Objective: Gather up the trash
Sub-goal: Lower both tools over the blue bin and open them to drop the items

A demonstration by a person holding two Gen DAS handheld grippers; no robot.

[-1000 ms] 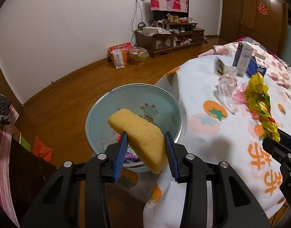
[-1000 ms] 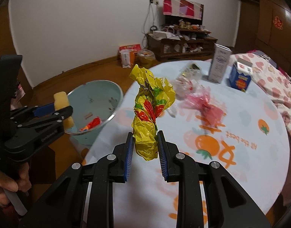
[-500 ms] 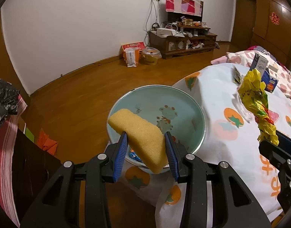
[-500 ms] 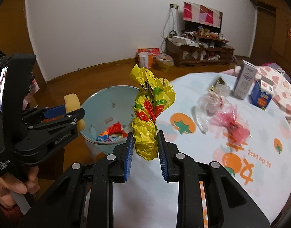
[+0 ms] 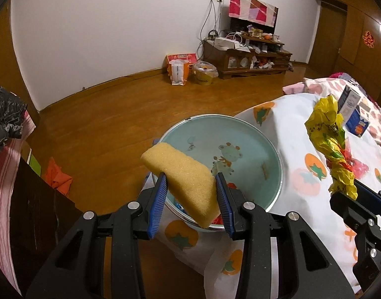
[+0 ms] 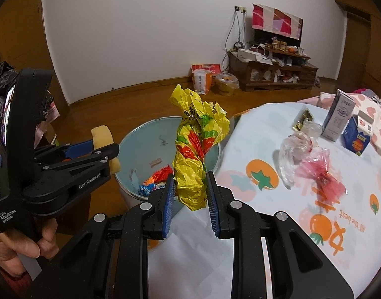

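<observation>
Left claw (image 5: 190, 199) clamped on yellow sponge (image 5: 183, 174), sponge canted across the blue pads, hanging over the near rim of the pale blue bin (image 5: 272, 147). Right claw (image 6: 189, 199) pinching the lower end of a crumpled yellow wrapper (image 6: 195, 149), which stands upright above the pads; bin (image 6: 150, 129) lies at about 11 o'clock from it, just beyond.

Bin contents, right view: a few coloured wrappers (image 6: 155, 179) already at the bottom. So some collecting is done.

Judgement: both items in hand are close to the drop, neither released.

Left on the desk (image 6: 277, 224), at 1 to 2 o'clock from right claw: clear plastic bag (image 6: 292, 149), pink cellophane (image 6: 322, 177), small gold packet (image 6: 302, 119). White carton (image 6: 340, 117) and blue carton (image 6: 357, 134) stand upright behind; trash or not, cannot tell.
</observation>
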